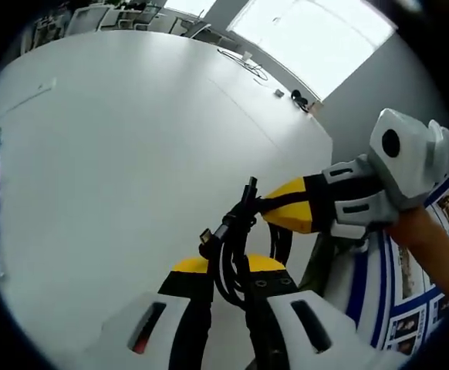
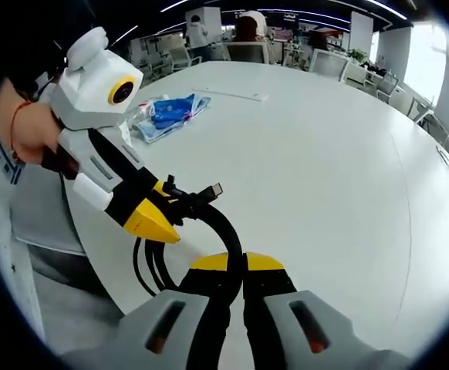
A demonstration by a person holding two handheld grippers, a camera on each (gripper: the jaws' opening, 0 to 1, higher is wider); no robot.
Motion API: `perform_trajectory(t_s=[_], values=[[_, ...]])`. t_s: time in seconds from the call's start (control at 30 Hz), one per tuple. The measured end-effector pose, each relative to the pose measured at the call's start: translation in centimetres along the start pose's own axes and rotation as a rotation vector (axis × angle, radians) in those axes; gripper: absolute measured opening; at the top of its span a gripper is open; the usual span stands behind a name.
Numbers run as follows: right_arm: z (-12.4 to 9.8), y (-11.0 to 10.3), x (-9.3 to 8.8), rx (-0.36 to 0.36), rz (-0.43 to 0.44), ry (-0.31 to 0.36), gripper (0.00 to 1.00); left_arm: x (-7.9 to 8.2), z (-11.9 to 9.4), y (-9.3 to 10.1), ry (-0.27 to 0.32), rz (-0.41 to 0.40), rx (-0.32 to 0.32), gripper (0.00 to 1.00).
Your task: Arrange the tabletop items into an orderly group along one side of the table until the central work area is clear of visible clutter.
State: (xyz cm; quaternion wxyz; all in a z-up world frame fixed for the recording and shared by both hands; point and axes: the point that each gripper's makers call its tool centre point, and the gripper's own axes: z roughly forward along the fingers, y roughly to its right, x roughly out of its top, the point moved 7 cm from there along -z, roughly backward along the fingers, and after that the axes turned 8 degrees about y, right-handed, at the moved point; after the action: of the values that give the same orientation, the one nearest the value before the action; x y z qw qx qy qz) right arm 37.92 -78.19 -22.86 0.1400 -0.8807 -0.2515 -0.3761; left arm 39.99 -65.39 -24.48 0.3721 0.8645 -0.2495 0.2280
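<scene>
Both grippers are pinching the same bundle of black cables [image 2: 209,212], looped and ending in a small metal plug, and they hold it in the air above the near edge of the large white round table [image 2: 309,154]. In the right gripper view the right gripper [image 2: 244,266] has its yellow-tipped jaws pressed together on the thick part of the loop, while the left gripper [image 2: 159,220] comes in from the left and clamps the bundle close to the plug end. The left gripper view shows the same hold from the other side: the left gripper [image 1: 228,270] closed around the strands, the right gripper [image 1: 275,208] reaching in from the right onto them.

As for progress, the middle of the table looks bare, so much of the clearing seems done. A blue and clear plastic packet [image 2: 167,112] lies flat near the far left edge of the table, which may be the start of the tidy group. At the opposite far edge there are thin dark cords and a few small objects [image 1: 286,92], too small to identify; they may still need gathering.

What remains, judging from this, is to set the cable bundle down along one edge, likely beside the packet, and then bring any leftover small things to the same side
</scene>
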Motion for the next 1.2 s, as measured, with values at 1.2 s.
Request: perform_trajectory(t_s=[1.2], values=[[1.7,0.4,-0.7,0.028,-0.016,-0.057,0.01,-1.0,1.4,-1.5,-0.032,-0.071,0.009,0.12]])
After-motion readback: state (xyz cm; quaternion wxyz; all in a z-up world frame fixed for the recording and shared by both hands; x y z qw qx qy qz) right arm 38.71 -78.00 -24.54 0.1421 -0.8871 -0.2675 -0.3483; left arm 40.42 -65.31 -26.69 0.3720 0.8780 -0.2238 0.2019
